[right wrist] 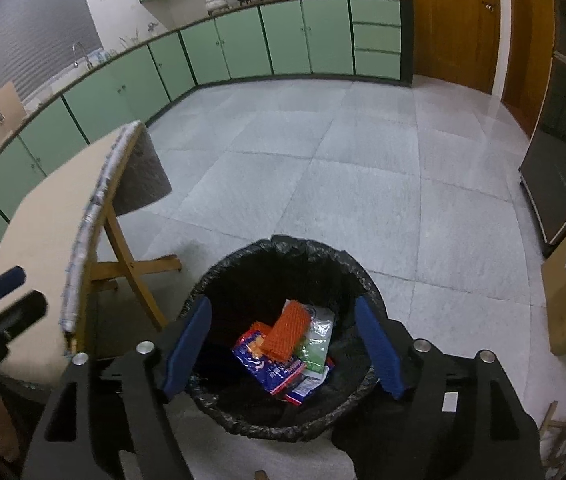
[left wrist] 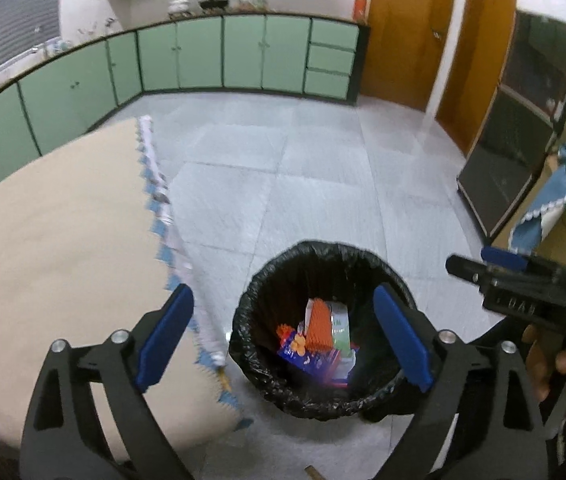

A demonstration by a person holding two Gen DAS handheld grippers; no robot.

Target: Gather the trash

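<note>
Grey floor tiles (right wrist: 363,184) carry the black-lined bin (right wrist: 283,344) of wrappers (right wrist: 279,352) beside the beige-clothed bench (left wrist: 63,248), both the left tool (left wrist: 283,336) and right tool (right wrist: 283,348) released, empty.

The left gripper (left wrist: 283,332) and the right gripper (right wrist: 283,348) are both wide open, side by side, holding nothing.
</note>
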